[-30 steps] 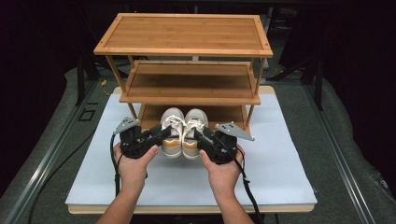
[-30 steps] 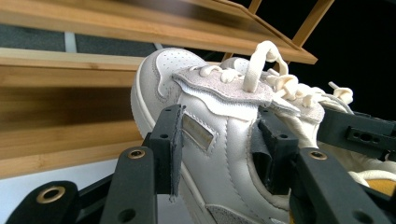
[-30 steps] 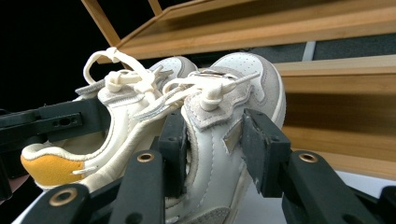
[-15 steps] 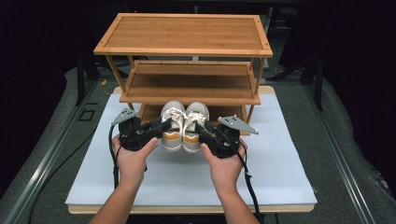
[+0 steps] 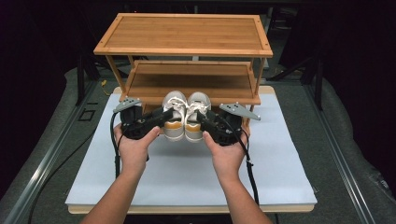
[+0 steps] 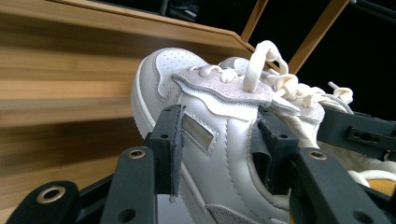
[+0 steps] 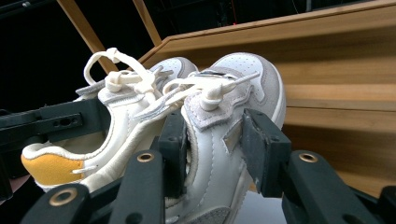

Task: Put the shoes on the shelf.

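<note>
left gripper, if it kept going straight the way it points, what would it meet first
Probably the other shoe, just past the left shoe that the left gripper grips; depth is hard to judge.

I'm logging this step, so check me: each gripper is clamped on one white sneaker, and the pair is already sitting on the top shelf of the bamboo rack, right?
Not quite. The grippers part holds: the left gripper grips the left sneaker and the right gripper the right sneaker. But the pair is not on the top shelf; the high view shows it held in the air in front of the rack's lower shelves.
</note>
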### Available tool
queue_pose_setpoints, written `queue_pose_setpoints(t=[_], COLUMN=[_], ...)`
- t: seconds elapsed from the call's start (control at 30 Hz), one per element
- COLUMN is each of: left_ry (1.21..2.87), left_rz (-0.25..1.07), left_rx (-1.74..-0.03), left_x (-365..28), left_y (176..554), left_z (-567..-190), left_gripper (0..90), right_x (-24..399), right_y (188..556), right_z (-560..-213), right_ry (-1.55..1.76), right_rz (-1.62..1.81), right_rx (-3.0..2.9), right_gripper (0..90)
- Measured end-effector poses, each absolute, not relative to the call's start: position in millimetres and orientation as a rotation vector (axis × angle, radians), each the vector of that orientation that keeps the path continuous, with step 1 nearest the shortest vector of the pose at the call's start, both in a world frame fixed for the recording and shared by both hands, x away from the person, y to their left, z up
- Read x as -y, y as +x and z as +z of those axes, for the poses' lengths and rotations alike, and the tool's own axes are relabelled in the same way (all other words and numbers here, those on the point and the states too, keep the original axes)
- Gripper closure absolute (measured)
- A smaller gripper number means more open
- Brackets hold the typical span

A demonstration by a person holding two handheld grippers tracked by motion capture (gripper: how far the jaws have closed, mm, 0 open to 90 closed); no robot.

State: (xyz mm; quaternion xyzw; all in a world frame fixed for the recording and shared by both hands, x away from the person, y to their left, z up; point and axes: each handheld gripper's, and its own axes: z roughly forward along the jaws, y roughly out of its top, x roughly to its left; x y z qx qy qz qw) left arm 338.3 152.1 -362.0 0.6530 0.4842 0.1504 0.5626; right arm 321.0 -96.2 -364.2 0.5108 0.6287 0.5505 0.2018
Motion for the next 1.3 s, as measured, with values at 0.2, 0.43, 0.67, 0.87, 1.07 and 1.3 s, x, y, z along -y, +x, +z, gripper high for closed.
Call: queue_pose_setpoints(t=[0.2, 0.43, 0.67, 0.87, 1.07, 1.3], left_ry=[1.518, 1.525, 1.524, 1.529, 1.526, 1.524], left_rz=[0.335, 0.336, 0.340, 0.330, 0.308, 0.302], left_rx=[-1.154, -1.150, -1.149, -1.157, -1.174, -1.185], left_x=[-154, -154, -150, -148, -148, -148], left_y=[347, 356, 372, 389, 404, 421], left_z=[-358, -353, -349, -346, -344, -342], left_gripper=[57.0, 57.0, 57.1, 57.1, 57.2, 57.2], right_x=[94, 94, 95, 99, 100, 97], right_y=[328, 337, 352, 368, 382, 398], right_z=[-358, -353, -349, -347, -344, -342], right_ry=[1.437, 1.441, 1.425, 1.453, 1.466, 1.484], right_rz=[1.513, 1.515, 1.514, 1.507, 1.510, 1.508], right_rx=[-1.760, -1.756, -1.753, -1.761, -1.753, -1.744], right_gripper=[61.9, 61.9, 61.9, 62.0, 62.0, 62.3])
